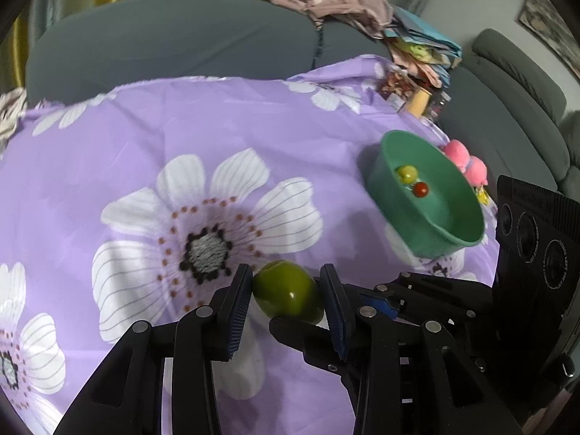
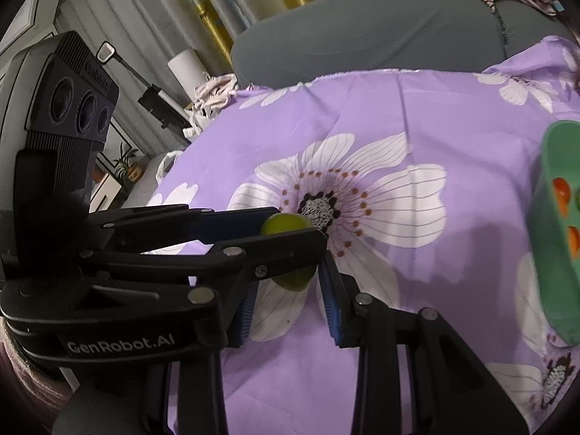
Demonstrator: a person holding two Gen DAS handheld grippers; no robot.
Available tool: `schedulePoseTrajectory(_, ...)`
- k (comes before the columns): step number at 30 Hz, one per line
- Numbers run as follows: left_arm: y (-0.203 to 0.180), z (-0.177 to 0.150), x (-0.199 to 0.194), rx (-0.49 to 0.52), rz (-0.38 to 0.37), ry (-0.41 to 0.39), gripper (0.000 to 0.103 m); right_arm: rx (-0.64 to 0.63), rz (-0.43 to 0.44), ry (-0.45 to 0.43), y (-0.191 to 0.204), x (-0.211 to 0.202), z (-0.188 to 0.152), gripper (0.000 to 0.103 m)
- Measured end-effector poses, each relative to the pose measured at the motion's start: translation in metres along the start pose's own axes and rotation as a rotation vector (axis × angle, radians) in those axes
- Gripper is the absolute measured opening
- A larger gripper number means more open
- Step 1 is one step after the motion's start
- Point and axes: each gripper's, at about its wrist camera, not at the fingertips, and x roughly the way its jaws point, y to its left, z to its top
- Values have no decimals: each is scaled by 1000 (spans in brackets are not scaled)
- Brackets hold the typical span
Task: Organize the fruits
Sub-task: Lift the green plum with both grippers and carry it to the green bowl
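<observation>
Green fruit [image 1: 286,295], smooth and glossy, sits pinched between the jaws of the left gripper [image 1: 286,293], both blue pads [image 1: 239,311] flat against its sides. It seems clear of the purple flowered cloth [image 1: 181,127] on the desk, though I can't be sure.

Right wrist view: right gripper [image 2: 290,304] has its jaws drawn in to a narrow gap. Nothing I can tell is gripped; the left gripper's finger crosses just in front with the fruit behind it, hiding the tips.

Green bowl [image 1: 435,224] stands at about two o'clock from the fruit in the left view, well apart. Inside: a yellow-green fruit [image 1: 406,174] and a small red fruit [image 1: 420,189], touching or nearly so. Pink plush things [image 1: 467,161] just behind the bowl's far rim. Grey sofa [image 1: 163,43] beyond the desk edge at twelve o'clock.

Step in hand, as I judge it: carry the green fruit to the bowl.

Notes for doing it well:
- Hold the pinch steady; a round slick skin can squirt out if pressure shifts.
- Travel toward two o'clock high enough to clear the near rim.
- Keep the right gripper out of the path; the two are crowded together.
- Lower inside the bowl before releasing, beside the two fruits rather than onto them.
</observation>
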Motion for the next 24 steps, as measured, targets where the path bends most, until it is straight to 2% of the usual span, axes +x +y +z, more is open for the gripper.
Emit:
schedulePoseTrajectory(16,-100,36,10,205,-38,-23,38,88,-73,-188,-54,-90,-11,34)
schedulePoseTrajectory(24,-133,46,26,264,-58,-6,38,142,-102,-236,-82,-114,-16,33)
